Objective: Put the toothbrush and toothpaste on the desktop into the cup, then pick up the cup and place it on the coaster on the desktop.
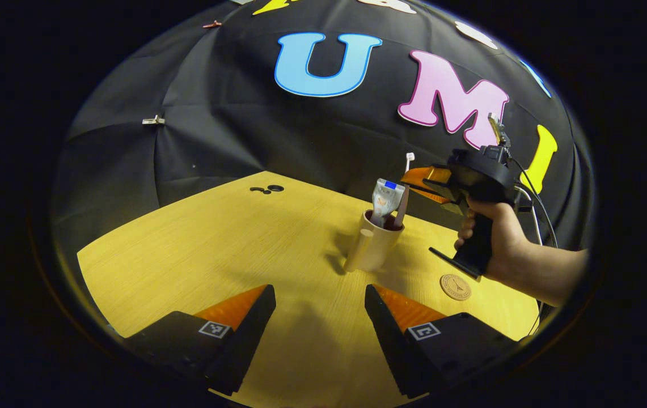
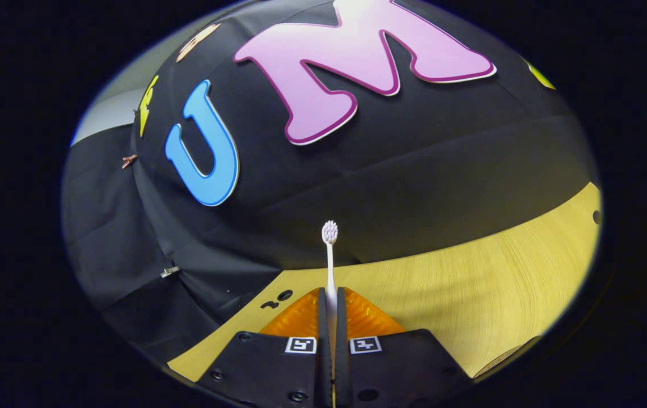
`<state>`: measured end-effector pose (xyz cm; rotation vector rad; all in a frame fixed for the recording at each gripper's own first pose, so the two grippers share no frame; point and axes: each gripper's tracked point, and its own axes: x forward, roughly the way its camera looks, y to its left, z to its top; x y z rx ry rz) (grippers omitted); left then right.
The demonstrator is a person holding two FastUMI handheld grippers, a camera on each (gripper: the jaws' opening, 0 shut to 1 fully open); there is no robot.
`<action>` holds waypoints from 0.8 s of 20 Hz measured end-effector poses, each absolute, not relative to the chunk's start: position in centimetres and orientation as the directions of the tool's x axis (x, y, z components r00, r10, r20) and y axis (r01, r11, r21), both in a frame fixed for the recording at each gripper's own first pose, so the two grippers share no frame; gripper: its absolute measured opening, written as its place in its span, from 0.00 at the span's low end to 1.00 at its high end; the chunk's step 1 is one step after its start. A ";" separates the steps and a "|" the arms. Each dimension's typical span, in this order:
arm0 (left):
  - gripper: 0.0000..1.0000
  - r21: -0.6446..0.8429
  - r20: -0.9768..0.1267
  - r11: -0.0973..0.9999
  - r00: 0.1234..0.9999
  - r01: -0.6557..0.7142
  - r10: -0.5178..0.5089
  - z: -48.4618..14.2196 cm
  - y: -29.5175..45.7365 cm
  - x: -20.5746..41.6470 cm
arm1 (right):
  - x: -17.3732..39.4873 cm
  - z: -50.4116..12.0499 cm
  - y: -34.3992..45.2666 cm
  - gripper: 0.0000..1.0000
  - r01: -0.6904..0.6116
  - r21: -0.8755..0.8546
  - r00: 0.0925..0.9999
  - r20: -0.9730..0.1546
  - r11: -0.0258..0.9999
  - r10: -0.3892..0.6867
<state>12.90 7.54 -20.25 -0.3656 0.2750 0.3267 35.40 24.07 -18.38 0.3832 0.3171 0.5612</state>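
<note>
Left tool (image 1: 319,317): fingers spread wide apart at the bottom of the left gripper view, nothing between them, held low over the near part of the wooden table (image 1: 198,255). Just beyond the open fingers stands the cup (image 1: 371,246), pale outside and dark inside, upright on the table. The toothpaste (image 1: 385,199) sits in the cup, tube standing with its flat end up and leaning slightly. The toothbrush (image 1: 404,195) is in the cup beside the tube, handle down, bristle head up and above the tube's top. To the right of the cup and a little nearer lies the coaster (image 1: 455,287), a round brown disc flat on the table, apart from the cup. Past the coaster a hand (image 1: 490,238) grips the handle of the right tool (image 1: 421,184), whose fingers reach the upper part of the toothbrush over the cup. In the right gripper view the right tool (image 2: 328,309) has its fingers drawn together on the toothbrush (image 2: 330,255), both pressing the thin neck, with the bristle head standing straight up beyond the tips. Far across the table, near the back edge, lie a few small dark round items (image 1: 267,188); what they are cannot be told. A metal clip (image 1: 153,120) is fixed on the cloth wall behind.
</note>
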 end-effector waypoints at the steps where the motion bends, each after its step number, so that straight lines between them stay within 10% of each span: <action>1: 0.98 -0.302 -0.321 0.882 0.910 -0.361 0.263 -20.6 7.7 13.0 | 35.4 -19.0 24.3 0.07 -0.458 0.407 0.804 -0.189 0.790 0.564; 11: 0.98 -0.297 -0.333 0.875 0.901 -0.382 0.280 -21.9 8.4 13.0 | 31.7 -21.3 23.9 0.05 -0.514 0.286 0.799 -0.183 0.809 0.573; 14: 0.98 -0.271 -0.311 0.890 0.909 -0.366 0.279 -20.9 9.0 13.7 | 31.4 -20.7 21.7 0.54 -0.497 0.282 0.813 -0.180 0.820 0.554; 15: 0.98 -0.265 -0.304 0.897 0.913 -0.354 0.271 -20.4 9.3 14.0 | 31.5 -20.4 20.7 0.84 -0.488 0.276 0.821 -0.176 0.828 0.543; 16: 0.98 -0.259 -0.298 0.904 0.918 -0.340 0.261 -20.0 9.4 14.4 | 31.5 -19.9 19.4 0.88 -0.478 0.267 0.831 -0.172 0.837 0.529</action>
